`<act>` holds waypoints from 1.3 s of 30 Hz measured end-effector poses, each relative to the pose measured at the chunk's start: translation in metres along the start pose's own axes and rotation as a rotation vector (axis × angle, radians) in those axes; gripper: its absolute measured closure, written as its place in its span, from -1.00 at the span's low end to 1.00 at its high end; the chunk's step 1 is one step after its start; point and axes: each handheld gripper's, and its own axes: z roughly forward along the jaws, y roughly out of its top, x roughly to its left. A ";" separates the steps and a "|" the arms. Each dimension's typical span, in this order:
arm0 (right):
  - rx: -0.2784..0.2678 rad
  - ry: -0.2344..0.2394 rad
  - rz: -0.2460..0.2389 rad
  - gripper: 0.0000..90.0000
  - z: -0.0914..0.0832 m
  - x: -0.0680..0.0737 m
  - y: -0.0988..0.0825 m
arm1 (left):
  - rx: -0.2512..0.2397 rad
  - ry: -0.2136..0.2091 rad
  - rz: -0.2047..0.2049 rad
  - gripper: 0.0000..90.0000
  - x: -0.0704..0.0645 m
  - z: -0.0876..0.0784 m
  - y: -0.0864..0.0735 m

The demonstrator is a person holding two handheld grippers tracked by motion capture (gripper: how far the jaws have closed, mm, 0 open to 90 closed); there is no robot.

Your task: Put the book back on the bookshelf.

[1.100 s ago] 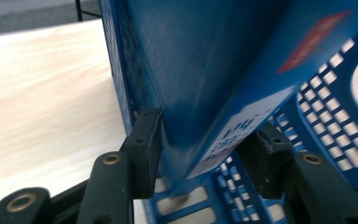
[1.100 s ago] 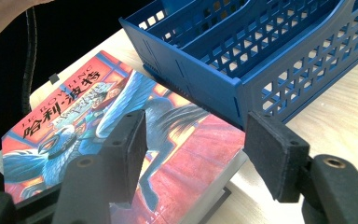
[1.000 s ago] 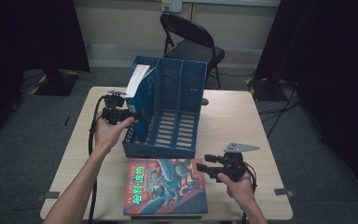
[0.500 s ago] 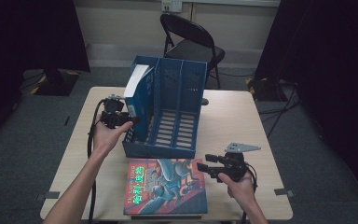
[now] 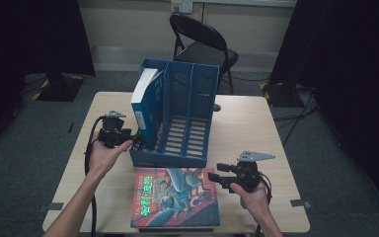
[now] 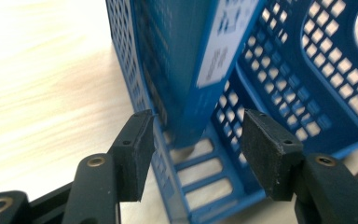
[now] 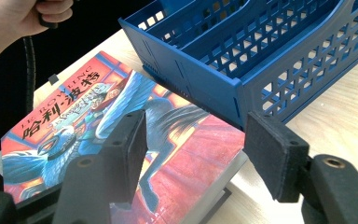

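A blue three-slot file rack (image 5: 170, 160) stands mid-table, with a blue book (image 5: 145, 106) upright in its left slot. My left gripper (image 5: 137, 140) is low at the rack's front left corner, open. Its jaws have just been closing a little, and in the left gripper view (image 6: 198, 140) the blue book's (image 6: 177, 56) lower corner stands just beyond the pads, untouched. A red illustrated book (image 5: 175, 197) lies flat in front of the rack. My right gripper (image 5: 214, 175) hovers open over its right edge (image 7: 196, 140), pads apart above the cover (image 7: 74, 112).
The wooden table (image 5: 246, 128) has bare surface to the right of the rack and at the far left. A black folding chair (image 5: 202, 44) stands behind the table. The left gripper's cable (image 5: 90, 148) loops by the left forearm.
My left gripper has drawn back and down from the blue book's spine to the rack's front corner, its jaws wider than before. The book stays in its slot. The right gripper has not moved.
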 end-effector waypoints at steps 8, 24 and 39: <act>-0.004 -0.003 -0.001 -0.14 -0.001 0.001 0.000 | -0.016 -0.007 0.004 -0.05 -0.004 -0.018 -0.024; 0.006 -0.066 -0.020 0.04 0.011 -0.005 0.002 | -0.007 -0.059 0.030 -0.09 -0.012 -0.016 -0.064; 0.037 -0.099 -0.025 0.09 0.022 -0.011 0.000 | 0.008 -0.063 0.021 0.00 -0.008 0.000 -0.069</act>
